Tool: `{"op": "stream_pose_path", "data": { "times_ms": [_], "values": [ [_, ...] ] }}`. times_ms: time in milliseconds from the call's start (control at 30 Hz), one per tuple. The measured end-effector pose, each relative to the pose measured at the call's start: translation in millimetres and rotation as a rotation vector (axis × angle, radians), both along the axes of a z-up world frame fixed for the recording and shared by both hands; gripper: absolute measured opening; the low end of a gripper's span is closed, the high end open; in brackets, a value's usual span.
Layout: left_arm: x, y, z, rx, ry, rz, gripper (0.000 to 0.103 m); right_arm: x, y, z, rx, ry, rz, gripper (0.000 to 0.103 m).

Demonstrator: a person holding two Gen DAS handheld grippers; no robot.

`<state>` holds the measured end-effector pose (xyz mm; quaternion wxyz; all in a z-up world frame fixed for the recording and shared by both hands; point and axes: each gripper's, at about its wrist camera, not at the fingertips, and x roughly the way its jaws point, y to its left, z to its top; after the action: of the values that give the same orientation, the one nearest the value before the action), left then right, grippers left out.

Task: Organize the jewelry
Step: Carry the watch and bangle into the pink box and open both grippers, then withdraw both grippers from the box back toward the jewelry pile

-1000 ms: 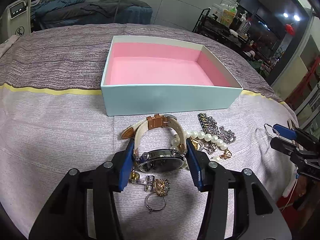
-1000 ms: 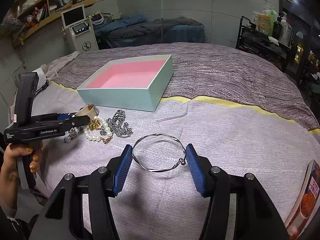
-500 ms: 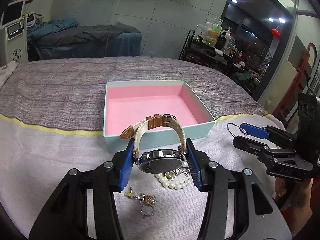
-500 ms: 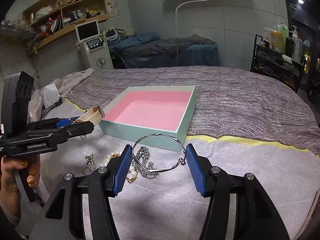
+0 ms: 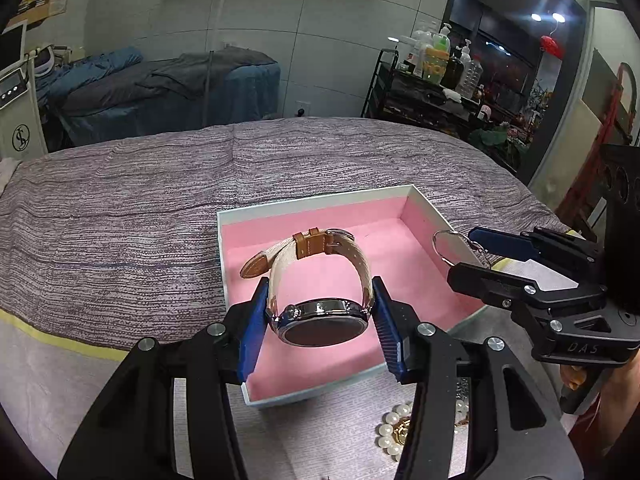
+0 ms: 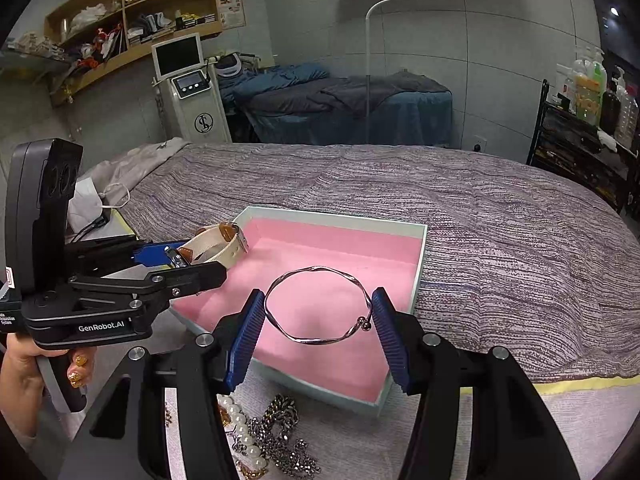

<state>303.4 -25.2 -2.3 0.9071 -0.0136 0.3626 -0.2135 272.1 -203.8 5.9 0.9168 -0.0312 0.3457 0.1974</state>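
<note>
My left gripper is shut on a watch with a dark face and a cream and tan strap, held above the pale blue box with pink lining. My right gripper is shut on a thin twisted silver bangle, also held over the box. In the right wrist view the left gripper comes in from the left with the watch strap. In the left wrist view the right gripper comes in from the right with the bangle.
A pearl bracelet lies on the cloth in front of the box. Pearls and a silver chain lie near the box's front edge. The striped purple cloth stretches behind the box.
Both grippers have risen off the cloth and moved forward with their pieces. The watch and the bangle now hang over the box's pink inside.
</note>
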Motion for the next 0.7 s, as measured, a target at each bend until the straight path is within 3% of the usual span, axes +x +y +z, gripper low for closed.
{"op": "stream_pose_path", "data": {
  "times_ms": [267,300,333,367,400,500,600,700],
  "values": [
    [15.0,-9.8,-12.7,0.024,0.009,-0.011,0.05,5.5,5.1,-9.4,-0.061,-0.028,-0.013,0.055],
    [15.4,-10.5,-12.9,0.025,0.001,-0.009,0.053,5.3,4.1,-9.3,-0.061,-0.037,-0.014,0.056],
    [15.1,-10.4,-13.5,0.022,0.0,-0.011,0.053,5.1,3.2,-8.8,-0.061,-0.045,-0.016,0.065],
    [16.2,-10.7,-14.1,0.018,0.009,-0.012,0.057,4.1,2.0,-8.0,-0.06,-0.057,-0.023,0.074],
    [15.9,-10.2,-13.8,0.019,0.002,-0.006,0.067,3.3,0.4,-6.9,-0.06,-0.067,-0.033,0.078],
    [10.6,-6.7,-6.0,0.009,-0.055,0.014,0.083,1.5,-3.9,-2.9,-0.051,-0.078,-0.049,0.08],
    [7.2,-2.1,3.0,-0.008,-0.089,0.032,0.095,-1.6,-10.2,1.3,-0.05,-0.097,-0.088,0.088],
    [2.8,3.3,9.3,-0.025,-0.113,0.051,0.097,-4.7,-17.5,4.7,-0.03,-0.091,-0.112,0.093]
  ]
}}
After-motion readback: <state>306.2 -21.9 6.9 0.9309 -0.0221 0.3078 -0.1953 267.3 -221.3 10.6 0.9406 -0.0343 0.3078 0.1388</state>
